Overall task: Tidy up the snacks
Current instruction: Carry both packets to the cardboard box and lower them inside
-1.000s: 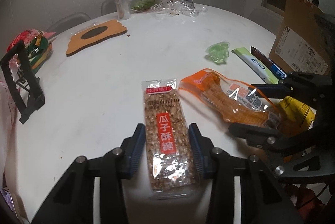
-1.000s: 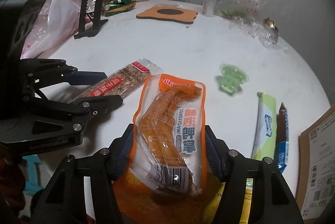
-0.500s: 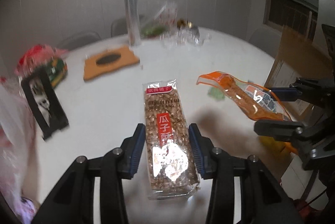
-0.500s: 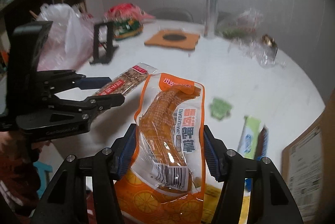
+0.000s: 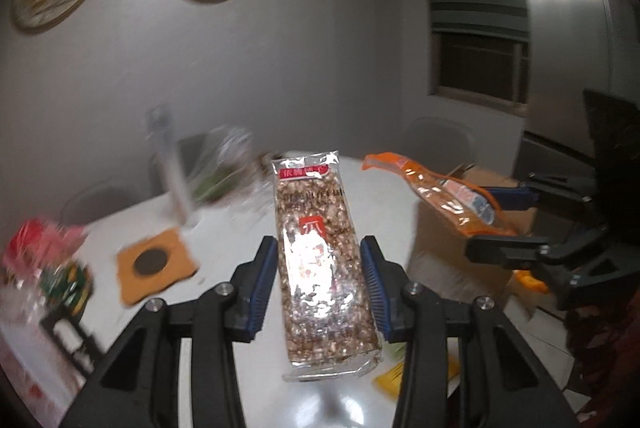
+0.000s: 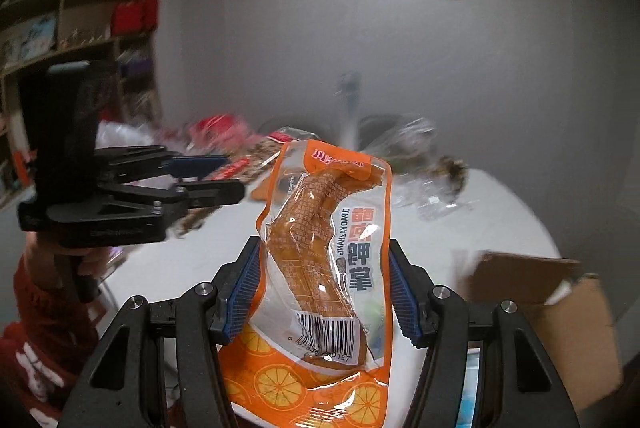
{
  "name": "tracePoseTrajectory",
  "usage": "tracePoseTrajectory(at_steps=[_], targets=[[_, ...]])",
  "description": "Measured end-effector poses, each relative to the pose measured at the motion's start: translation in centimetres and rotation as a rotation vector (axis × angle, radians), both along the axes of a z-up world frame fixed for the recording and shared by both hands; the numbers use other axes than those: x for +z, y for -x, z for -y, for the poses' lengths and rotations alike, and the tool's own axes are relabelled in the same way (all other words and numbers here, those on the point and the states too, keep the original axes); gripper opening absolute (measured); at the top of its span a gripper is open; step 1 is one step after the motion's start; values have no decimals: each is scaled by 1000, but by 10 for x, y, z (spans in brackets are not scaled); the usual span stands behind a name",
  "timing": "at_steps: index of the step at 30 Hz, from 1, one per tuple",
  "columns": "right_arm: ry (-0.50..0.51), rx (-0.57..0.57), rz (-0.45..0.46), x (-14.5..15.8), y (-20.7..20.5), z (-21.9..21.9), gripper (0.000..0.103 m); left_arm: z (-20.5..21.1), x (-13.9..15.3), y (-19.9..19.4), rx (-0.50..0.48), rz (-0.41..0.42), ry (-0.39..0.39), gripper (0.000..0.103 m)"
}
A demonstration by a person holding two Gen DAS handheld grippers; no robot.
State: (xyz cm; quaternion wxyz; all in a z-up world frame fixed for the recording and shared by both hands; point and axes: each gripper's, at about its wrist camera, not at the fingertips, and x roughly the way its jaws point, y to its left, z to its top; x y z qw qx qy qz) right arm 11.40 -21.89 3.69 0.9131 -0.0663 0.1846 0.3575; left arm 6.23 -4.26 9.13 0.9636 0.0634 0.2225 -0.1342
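Snacks ride clear of the worktop in both hands. In the left wrist view, the left hand-held gripper is clamped on the seed brittle bar, blue pads pressing its 2 long edges, the clear wrapper sticking forward toward 12 o'clock. In the right wrist view, the right hand-held gripper is clamped on the orange pouch, pads on either side of its lower half, the sealed top pointing to 12 o'clock and the barcode end hanging toward 6.

The step in hand looks like a carry toward the cardboard box, which sits at 3 o'clock in the right view with its flaps open. That is a judgement; no other container shows.

To do it well:
1. Hold both grips firm. Each pack is pinched by its edges only, and the glossy film could slip if the pressure slackens.
2. Keep the 2 packs apart. In the left view the pouch hangs at 2 o'clock, near the bar but not touching it.
3. Bring 1 pack over the box at a time, the right one first since it appears nearer.
4. Lower each pack past the flaps before letting go, lying flat, so that later packs stack neatly.

The background is blurred, so the rest of the clutter is hard to read.
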Motion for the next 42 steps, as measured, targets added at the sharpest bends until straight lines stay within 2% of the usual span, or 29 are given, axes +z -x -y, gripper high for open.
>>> tracePoseTrajectory(at_steps=[5,13,20,26,34,38,42], targets=[[-55,-121,31,-3,-6,54,56,50,18,-20,-119,5,1,39],[-74,-273,12,-39,-37,115,56,133,17,-61,-277,-62,7,39],[-87,-237,-25,-74,-72,136,57,184,-4,-95,-350,-150,4,39],[-63,-205,2,-89,-83,141,58,208,-23,-118,-382,-220,-24,39],[-4,-218,-63,-101,-93,142,60,220,-42,-125,-393,-266,-87,40],[48,-227,-73,-97,-92,135,63,222,-49,-125,-391,-272,-110,41],[84,-239,-84,-97,-85,130,69,223,-50,-123,-383,-251,-121,51]])
